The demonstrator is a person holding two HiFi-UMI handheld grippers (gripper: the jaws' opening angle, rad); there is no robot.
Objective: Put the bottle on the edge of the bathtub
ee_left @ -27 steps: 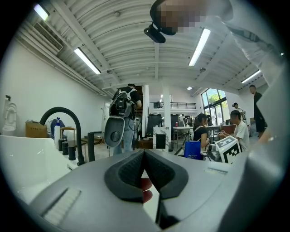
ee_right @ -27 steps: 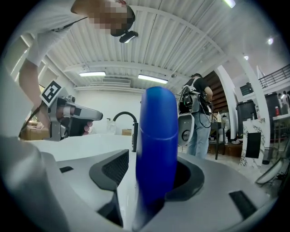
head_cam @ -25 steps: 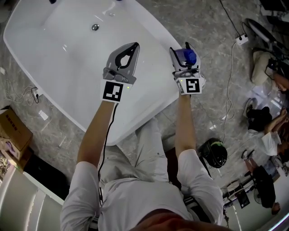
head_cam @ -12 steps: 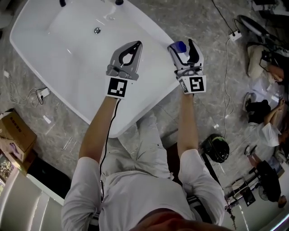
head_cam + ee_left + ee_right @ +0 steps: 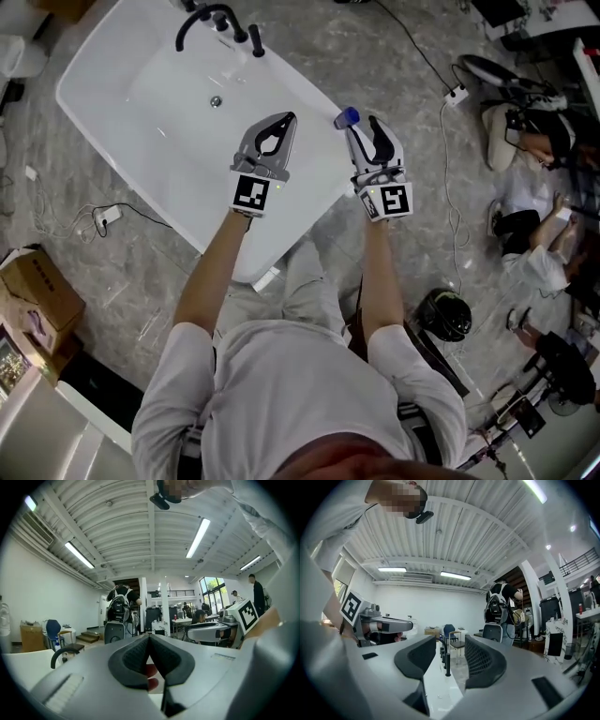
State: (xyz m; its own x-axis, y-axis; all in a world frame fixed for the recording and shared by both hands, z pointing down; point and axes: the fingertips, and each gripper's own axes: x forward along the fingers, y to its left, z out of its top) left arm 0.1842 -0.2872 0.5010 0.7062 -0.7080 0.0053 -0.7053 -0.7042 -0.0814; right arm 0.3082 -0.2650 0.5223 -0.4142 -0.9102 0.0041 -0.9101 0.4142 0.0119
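Note:
The white bathtub (image 5: 319, 101) fills the upper left of the head view. Only the bottle's blue cap (image 5: 348, 116) shows. It peeks out by the tub's right rim, just left of my right gripper (image 5: 364, 126), and the body is hidden under that gripper. The right jaws stand apart and have just been closing, with nothing between them in the right gripper view (image 5: 450, 641). My left gripper (image 5: 284, 119) hovers over the tub with its tips together and empty, as the left gripper view (image 5: 150, 637) also shows. Both grippers point level, well above the tub.
A black faucet (image 5: 211, 17) stands at the tub's far end, also visible as the faucet (image 5: 447, 660) past the right jaws. A cable and power strip (image 5: 456, 94) lie on the marble floor at right. A black helmet (image 5: 448, 315), a cardboard box (image 5: 33, 291) and seated people (image 5: 525, 141) surround me.
Both grippers have risen away from the tub. The bottle, held between the right jaws a second ago, is out of them now, beside and below the right gripper.

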